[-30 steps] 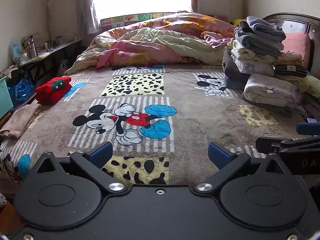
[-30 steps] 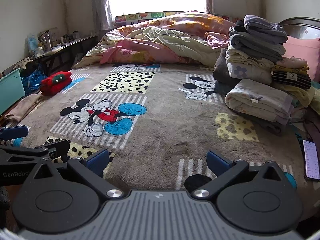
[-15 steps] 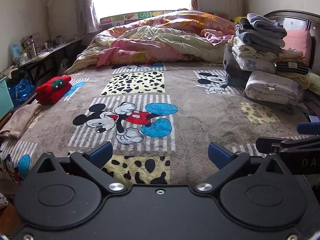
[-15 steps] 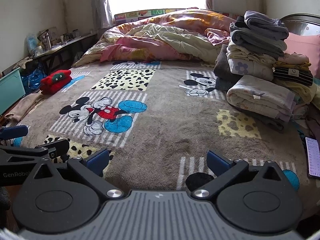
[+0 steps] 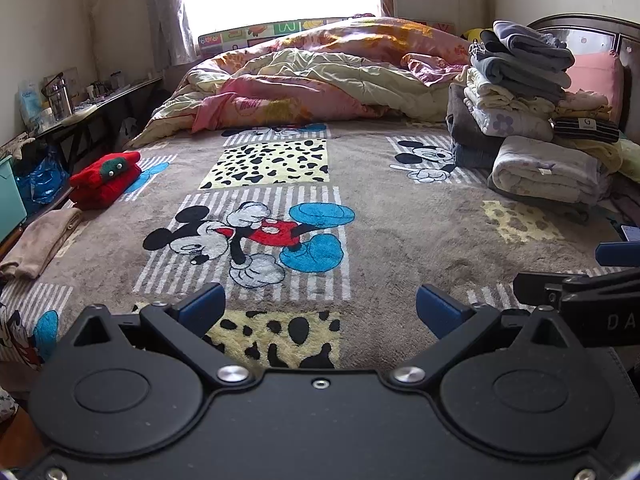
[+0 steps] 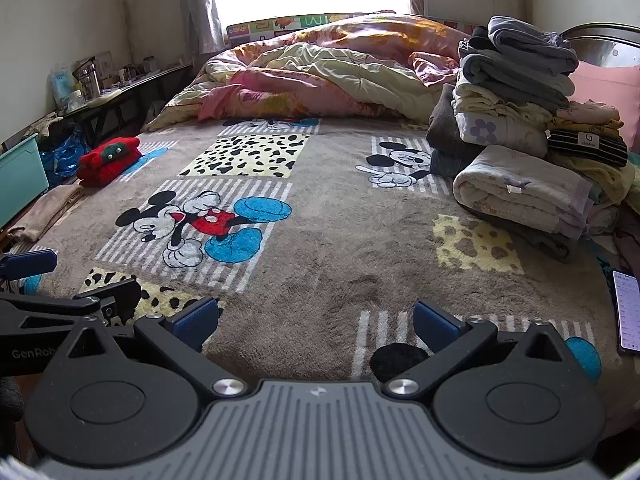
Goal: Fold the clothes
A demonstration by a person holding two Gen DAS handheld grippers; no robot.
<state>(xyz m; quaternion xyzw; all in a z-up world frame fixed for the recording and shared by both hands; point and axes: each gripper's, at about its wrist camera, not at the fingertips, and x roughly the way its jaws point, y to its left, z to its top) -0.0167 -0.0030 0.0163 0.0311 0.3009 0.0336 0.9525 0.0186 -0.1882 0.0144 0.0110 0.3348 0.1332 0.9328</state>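
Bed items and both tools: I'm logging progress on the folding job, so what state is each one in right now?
Left tool: open, empty, above the blanket.
Right tool: open, empty.
Red garment: folded, at the bed's left edge.
Beige garment: folded, lying flat near that edge.
Clothes stack: folded, piled high on the right.
Quilt: rumpled, unfolded, under the window.
Phone: screen lit, face up.

left gripper [image 5: 320,308] and right gripper [image 6: 316,320] side by side, jaws spread, empty.
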